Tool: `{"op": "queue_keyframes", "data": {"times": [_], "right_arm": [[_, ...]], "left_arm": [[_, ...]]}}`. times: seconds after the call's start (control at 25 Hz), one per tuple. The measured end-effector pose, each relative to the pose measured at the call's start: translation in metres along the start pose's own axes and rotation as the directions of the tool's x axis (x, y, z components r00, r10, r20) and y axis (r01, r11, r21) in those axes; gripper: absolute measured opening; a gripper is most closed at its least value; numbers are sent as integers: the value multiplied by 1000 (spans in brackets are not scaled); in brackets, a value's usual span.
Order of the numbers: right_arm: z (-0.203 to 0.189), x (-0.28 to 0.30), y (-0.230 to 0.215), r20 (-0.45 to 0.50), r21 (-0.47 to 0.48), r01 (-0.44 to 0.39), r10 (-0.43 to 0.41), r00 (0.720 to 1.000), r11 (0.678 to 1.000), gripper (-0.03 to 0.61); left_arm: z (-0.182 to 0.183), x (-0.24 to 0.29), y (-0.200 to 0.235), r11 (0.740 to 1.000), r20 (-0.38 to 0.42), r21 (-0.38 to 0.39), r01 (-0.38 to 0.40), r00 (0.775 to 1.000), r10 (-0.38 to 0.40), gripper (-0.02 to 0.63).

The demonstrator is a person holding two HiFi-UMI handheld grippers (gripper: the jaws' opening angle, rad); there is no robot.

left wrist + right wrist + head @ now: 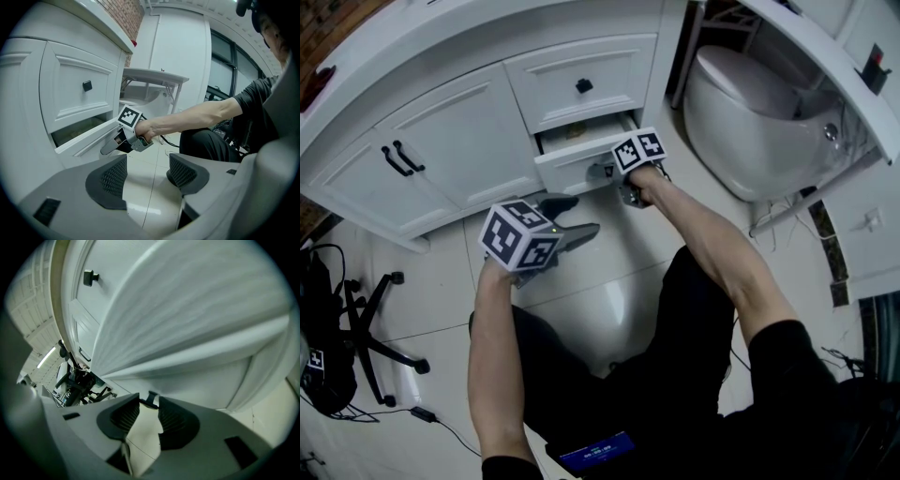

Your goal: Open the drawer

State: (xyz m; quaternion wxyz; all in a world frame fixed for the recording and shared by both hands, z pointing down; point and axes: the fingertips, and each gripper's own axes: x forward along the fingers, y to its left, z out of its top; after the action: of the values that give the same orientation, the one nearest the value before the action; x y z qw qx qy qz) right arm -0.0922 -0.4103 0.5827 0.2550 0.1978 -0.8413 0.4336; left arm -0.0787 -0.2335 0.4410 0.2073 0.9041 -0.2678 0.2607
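At the drawer [581, 164], half-shut right tongs [149, 404] pinch its knob [151, 397].

Low in the frame, the left gripper [147, 176] holds its jaws apart over floor tile. At centre, the right gripper [108, 148] apparently grips the part-open lower drawer [84, 137].

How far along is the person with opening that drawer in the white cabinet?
Partly done: the lower drawer already stands out from the cabinet, a dark gap showing above its front. In hand: the right gripper appears clamped on the drawer's black knob. The left gripper is open and empty over the floor tiles. Left: pull the drawer further out; the upper drawer is shut.
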Motion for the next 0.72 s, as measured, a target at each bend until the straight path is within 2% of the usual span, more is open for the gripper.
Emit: {"op": "queue_keyframes", "data": {"times": [0.72], "right_arm": [[-24, -9, 9, -55, -39, 20, -22, 998, 999, 147]], "left_arm": [[-3, -6, -28, 999, -20, 32, -8, 1000, 9, 287]]}}
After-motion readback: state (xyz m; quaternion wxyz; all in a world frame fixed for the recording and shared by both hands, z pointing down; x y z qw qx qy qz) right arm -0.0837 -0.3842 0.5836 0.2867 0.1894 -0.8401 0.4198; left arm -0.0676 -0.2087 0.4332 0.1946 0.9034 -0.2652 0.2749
